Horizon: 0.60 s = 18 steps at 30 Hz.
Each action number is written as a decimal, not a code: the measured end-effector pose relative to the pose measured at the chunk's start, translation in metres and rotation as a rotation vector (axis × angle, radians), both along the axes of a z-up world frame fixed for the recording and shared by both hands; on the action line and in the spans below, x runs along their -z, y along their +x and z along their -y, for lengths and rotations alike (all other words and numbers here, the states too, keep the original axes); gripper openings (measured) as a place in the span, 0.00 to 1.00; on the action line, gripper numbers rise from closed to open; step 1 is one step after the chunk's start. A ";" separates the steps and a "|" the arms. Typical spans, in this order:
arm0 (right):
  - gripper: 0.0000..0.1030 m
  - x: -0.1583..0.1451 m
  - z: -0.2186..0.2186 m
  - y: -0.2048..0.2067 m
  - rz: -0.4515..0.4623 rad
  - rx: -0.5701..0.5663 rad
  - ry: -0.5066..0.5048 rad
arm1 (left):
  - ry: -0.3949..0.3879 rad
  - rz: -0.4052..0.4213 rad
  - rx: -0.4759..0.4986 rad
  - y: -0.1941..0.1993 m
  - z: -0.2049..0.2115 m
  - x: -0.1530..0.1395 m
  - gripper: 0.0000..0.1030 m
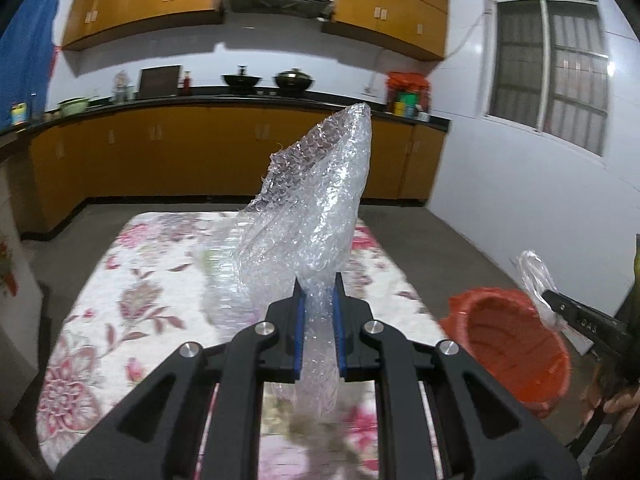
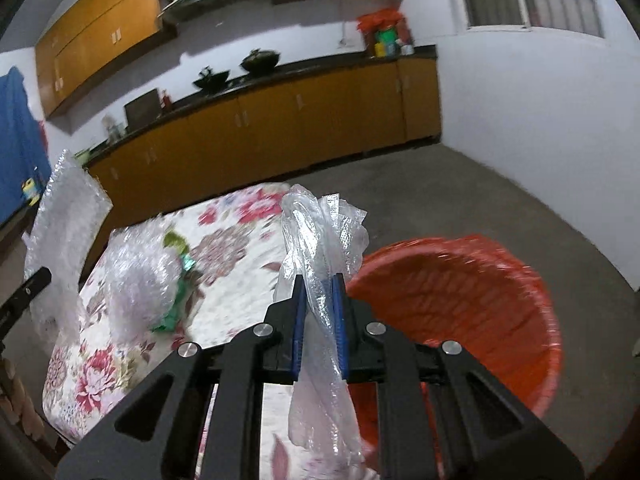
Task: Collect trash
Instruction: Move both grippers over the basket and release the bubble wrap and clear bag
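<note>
While both pieces of trash are already off the table, neither has reached the bin. A crumpled sheet of clear bubble wrap [image 1: 308, 208] stands up from the left gripper [image 1: 319, 320], whose blue-padded jaws are closed down to a narrow gap on the sheet's lower end; its long axis runs upward and away from the tool, with a short tail hanging below the pads. A thin, clear plastic bag [image 2: 320, 248], twisted into a strip, is pinched the same way in the right gripper [image 2: 319, 320], loose folds fanning above the jaws and the rest trailing down beneath them.

What the coming move turns on is the round orange-red plastic bin lined with a red bag [image 2: 472, 304]. It sits on the grey floor off the right edge of the table, just right of and below the right gripper, so that hand is clearly the nearer one and its bag hangs close to the bin's rim. Seen from the left wrist, the bin lies well off to the right and lower, so the bubble wrap would have to travel across before release. As far as the views show, only the bin's ribbed red lining is visible inside; the bottom is partly hidden.

On the floral-print tablecloth [image 2: 240, 280], more remains: a ball of crumpled clear plastic [image 2: 140, 276] with a green wrapper [image 2: 180, 304] touching its right side. Beyond stand orange kitchen cabinets [image 1: 200, 148] under a dark counter.
</note>
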State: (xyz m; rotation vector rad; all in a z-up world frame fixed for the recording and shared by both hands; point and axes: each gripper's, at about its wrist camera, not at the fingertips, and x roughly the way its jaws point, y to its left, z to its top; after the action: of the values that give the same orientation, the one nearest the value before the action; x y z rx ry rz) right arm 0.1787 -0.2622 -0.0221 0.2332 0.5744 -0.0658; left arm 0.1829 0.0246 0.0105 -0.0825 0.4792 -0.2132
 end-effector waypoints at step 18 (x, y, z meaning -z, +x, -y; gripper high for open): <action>0.14 0.001 0.068 -0.040 0.004 0.180 0.024 | -0.059 -0.065 0.368 -0.009 0.149 0.012 0.13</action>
State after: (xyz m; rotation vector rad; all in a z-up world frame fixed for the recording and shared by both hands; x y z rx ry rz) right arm 0.1390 -0.3301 -0.0235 0.3080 0.5491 -0.2324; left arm 0.1737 -0.1246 -0.0019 -0.0583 0.5511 -0.5867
